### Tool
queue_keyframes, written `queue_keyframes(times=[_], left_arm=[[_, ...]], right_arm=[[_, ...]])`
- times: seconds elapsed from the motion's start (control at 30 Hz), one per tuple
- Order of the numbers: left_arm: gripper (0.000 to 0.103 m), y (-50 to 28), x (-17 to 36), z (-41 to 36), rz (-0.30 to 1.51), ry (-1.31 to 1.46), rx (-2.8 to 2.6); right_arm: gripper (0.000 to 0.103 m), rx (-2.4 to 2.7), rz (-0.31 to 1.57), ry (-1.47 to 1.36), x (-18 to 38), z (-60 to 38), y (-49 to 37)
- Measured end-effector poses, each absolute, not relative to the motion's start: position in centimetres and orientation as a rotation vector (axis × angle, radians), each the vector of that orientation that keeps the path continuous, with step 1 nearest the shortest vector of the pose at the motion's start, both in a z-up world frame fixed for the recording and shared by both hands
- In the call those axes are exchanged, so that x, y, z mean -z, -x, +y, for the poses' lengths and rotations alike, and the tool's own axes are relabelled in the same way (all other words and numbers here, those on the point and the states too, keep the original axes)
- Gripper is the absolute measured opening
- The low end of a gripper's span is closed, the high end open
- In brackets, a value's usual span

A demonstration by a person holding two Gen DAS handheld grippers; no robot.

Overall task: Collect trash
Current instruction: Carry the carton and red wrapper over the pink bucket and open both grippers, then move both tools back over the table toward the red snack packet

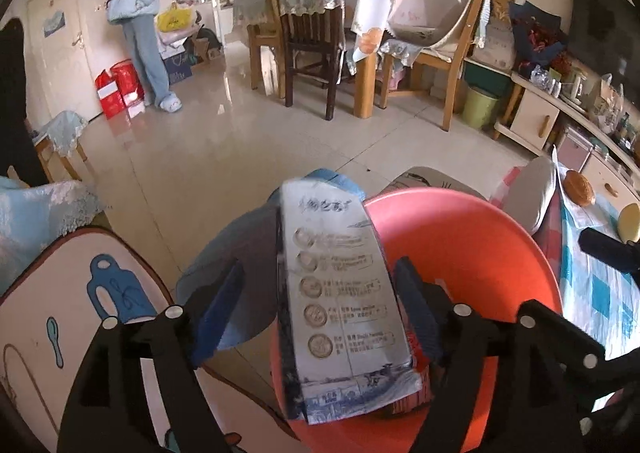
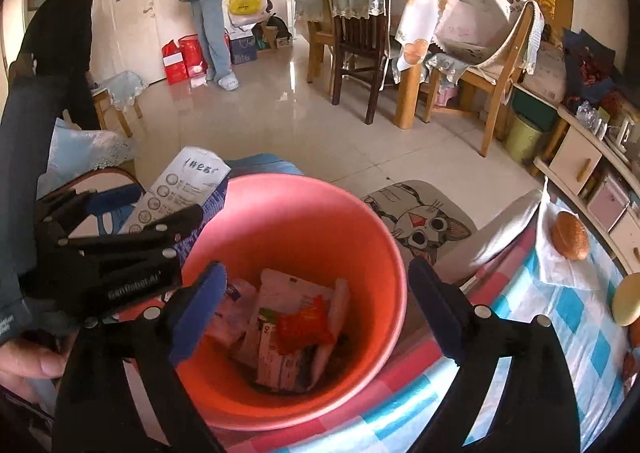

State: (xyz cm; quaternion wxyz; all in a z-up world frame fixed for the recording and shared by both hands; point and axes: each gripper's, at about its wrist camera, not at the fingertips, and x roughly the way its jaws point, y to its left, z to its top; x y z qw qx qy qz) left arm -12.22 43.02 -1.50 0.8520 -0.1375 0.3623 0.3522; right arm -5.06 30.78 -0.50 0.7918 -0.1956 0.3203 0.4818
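A tall white-and-blue carton (image 1: 340, 301) sits between the left gripper (image 1: 320, 309) jaws over the near-left rim of the red bin (image 1: 480, 253); the pads look spread and seemingly clear of its sides, so it is likely released. It is probably an empty, light, stiff paperboard box with slick printed faces, best pinched across the narrow flat sides mid-height. The right gripper (image 2: 316, 317) is spread wide with nothing in it above the wrappers (image 2: 292, 333) in the bin.
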Motion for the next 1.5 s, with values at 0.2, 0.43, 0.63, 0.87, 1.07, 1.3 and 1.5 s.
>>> queue_keyframes(times=[0.2, 0.43, 0.63, 0.87, 1.07, 1.3, 1.5], left_arm=[[0.093, 11.3, 1.1, 42.0, 0.759, 0.265, -0.736], [0.094, 11.5, -1.0, 41.1, 0.721, 0.269, -0.753], [0.095, 11.1, -3.8, 38.2, 0.676, 0.240, -0.731], [0.095, 6.5, -6.7, 28.8, 0.618, 0.144, -0.567], [0.095, -1.1, -6.2, 18.3, 0.640, 0.079, -0.377], [0.095, -11.4, -3.1, 6.0, 0.671, 0.028, -0.200], [0.095, -19.7, 0.7, -0.9, 0.766, 0.017, -0.184]], right_arm=[[0.093, -0.983, 0.652, 0.368, -1.5, 27.3, 3.7], [0.093, -0.941, 0.623, 0.279, -3.6, 21.4, 2.8], [0.093, -0.826, 0.594, 0.181, -4.4, 12.1, 1.5], [0.094, -0.580, 0.584, 0.111, -3.3, -2.6, -1.5], [0.094, -0.378, 0.593, 0.084, -1.1, -14.3, -5.2], [0.094, -0.256, 0.680, 0.050, 2.5, -21.0, -10.1], [0.094, -0.237, 0.745, 0.054, 5.1, -21.6, -13.7]])
